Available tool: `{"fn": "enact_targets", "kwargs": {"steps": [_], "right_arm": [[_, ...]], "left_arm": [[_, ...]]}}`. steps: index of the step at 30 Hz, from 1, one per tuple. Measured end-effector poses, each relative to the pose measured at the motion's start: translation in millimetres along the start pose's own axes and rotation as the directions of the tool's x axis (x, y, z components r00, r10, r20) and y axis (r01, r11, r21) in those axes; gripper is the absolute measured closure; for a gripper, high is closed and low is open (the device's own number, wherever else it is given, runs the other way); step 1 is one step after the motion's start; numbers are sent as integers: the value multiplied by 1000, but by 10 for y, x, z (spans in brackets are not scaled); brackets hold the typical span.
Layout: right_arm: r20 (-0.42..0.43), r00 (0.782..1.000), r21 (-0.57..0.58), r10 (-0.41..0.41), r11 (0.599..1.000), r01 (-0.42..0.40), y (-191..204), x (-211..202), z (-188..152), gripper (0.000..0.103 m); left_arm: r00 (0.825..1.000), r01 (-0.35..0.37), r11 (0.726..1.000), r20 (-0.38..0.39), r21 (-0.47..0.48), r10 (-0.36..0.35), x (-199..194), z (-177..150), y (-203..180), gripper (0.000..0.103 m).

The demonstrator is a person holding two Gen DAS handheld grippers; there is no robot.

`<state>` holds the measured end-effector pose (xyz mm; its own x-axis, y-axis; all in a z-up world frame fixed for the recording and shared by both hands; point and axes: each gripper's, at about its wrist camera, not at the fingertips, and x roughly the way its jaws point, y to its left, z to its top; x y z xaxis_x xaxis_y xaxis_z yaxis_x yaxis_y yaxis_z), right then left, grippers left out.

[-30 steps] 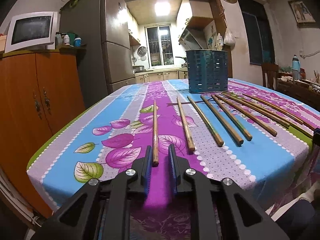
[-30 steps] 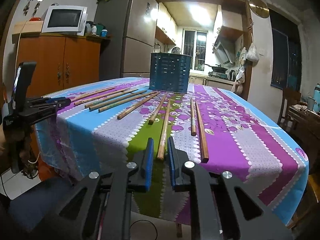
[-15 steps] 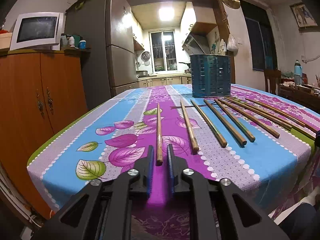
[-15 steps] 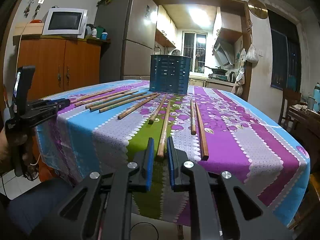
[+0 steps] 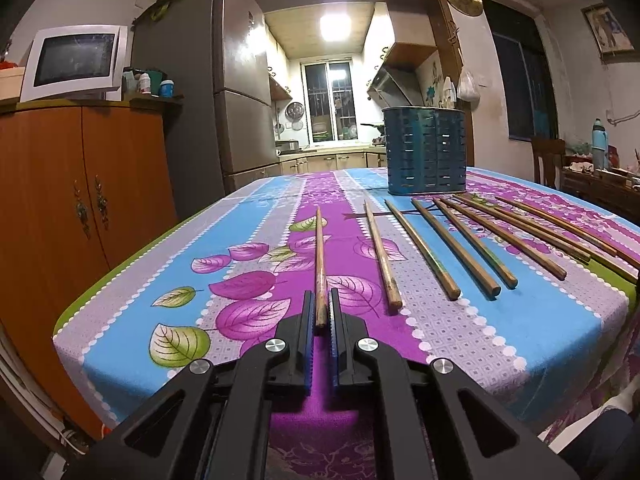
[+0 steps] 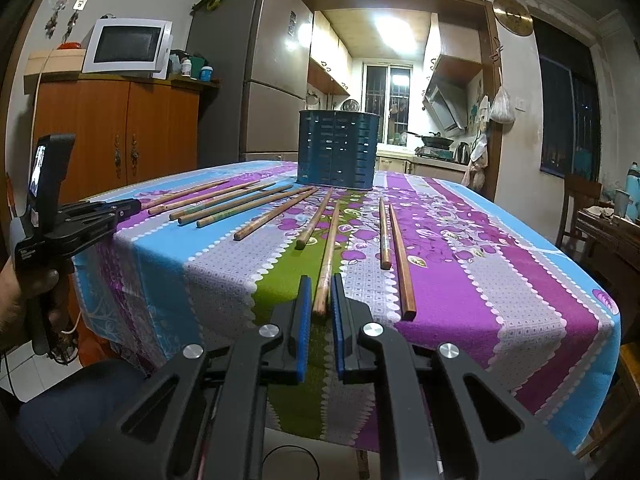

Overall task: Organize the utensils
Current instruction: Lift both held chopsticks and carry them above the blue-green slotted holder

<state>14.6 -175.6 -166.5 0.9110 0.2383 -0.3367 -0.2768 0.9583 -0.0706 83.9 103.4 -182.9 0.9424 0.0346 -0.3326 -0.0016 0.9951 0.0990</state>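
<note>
Each tool is nipping only the near tip of a chopstick lying on the bench, left tool pinching the left chopstick, right tool narrowly straddling the right chopstick, so lifting risks them pivoting or slipping before reaching the blue holder

left gripper: black plastic arms with triangular cut-outs, silver round screws, ribbed blue pads. right gripper: same build. bare-skinned left hand on black handle; dark trouser leg.

Table under a floral purple-blue-green striped tablecloth — wooden chopsticks fanned out singly on it, slotted blue utensil holder upright at their far ends.
</note>
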Motion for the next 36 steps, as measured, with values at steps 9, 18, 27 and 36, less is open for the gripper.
{"fn": "enact_targets", "kwargs": {"steps": [9,18,27,36], "right_arm": [[4,1000,29,4,1000,-4,-75,-26,74,98],[115,993,-4,0,1000,0,-133,-319,560,98],[246,969,-52,1,999,12,-232,-515,1233,98],[251,968,-72,19,997,-1,-234,-493,1316,98]], "left_arm": [[1000,-10,1000,-4,21,10,-28,73,-21,96],[993,15,1000,115,23,-17,-415,500,-31,96],[982,101,993,158,56,-108,-626,1018,-31,96],[985,88,994,146,60,-95,-646,1035,31,96]]}}
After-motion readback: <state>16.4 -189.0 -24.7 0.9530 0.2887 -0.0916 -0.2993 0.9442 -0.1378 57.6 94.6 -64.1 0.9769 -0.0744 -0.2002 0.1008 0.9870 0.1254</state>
